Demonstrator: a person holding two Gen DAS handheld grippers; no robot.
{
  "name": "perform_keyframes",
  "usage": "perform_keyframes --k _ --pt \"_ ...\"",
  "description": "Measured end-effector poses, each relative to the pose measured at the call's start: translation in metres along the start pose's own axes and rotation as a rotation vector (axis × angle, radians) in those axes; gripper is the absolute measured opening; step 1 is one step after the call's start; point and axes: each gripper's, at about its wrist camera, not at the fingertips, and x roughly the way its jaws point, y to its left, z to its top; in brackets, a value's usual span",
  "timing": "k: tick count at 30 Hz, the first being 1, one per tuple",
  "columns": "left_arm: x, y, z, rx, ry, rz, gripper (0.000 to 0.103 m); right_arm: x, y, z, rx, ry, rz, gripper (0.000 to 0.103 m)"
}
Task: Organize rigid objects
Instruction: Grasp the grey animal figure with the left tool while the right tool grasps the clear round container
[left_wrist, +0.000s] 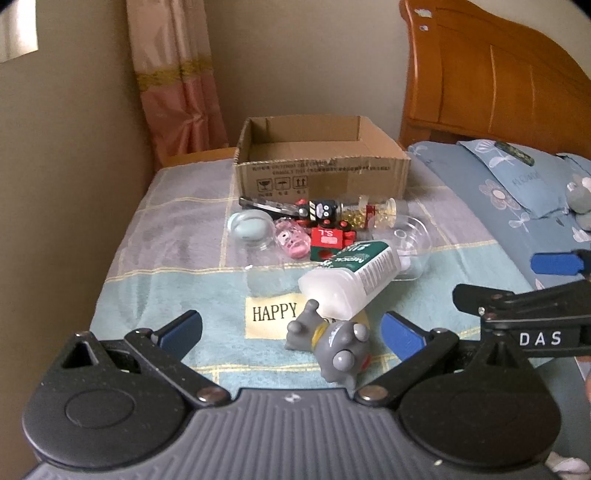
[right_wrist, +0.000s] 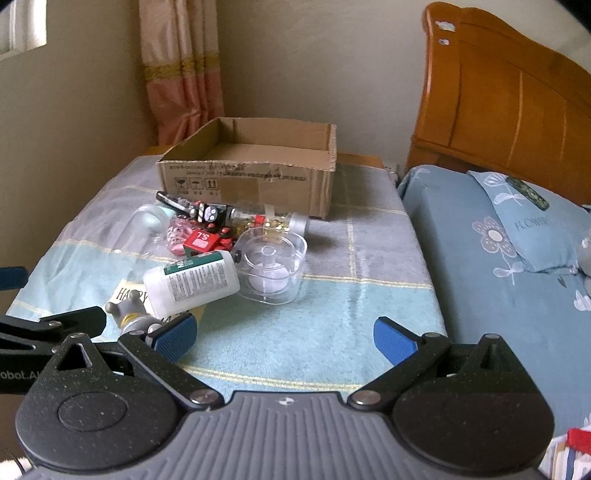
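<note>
White plastic bottle with green label (left_wrist: 351, 275) lies flat, long axis diagonal, base near-left, touching grey toy figure (left_wrist: 328, 341). Left gripper (left_wrist: 291, 332) fingers spread; right gripper (right_wrist: 284, 334) fingers spread. Open brown cardboard box (right_wrist: 258, 177) far.

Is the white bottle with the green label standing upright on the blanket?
No, the white bottle lies on its side, its base end resting by the grey toy figure.

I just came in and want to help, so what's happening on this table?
A person holds two grippers over a cloth-covered table, sorting a pile of small things. Nothing is picked up yet: the cardboard box looks empty, and the left gripper and right gripper both have open jaws. The grey toy figure lies between the left jaws, with the white bottle resting on it.
</note>
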Motion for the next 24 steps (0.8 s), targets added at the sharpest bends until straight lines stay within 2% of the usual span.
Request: perform_keyframes --k 6,12,18,24 --pt "0.016 0.003 -0.004 0.059 0.051 -0.049 0.102 0.016 -0.004 -0.002 -0.045 0.000 0.082 0.103" --pt "0.034 -0.002 -0.011 0.168 0.105 -0.106 0.102 0.047 -0.015 -0.008 -0.044 0.069 0.103 0.103" --pt "0.062 0.003 -0.017 0.163 0.194 -0.165 0.102 0.069 -0.021 -0.016 -0.066 0.105 0.123 0.103" --pt "0.084 -0.004 -0.022 0.196 0.241 -0.206 0.102 0.083 -0.026 -0.022 -0.077 0.122 0.141 0.103"
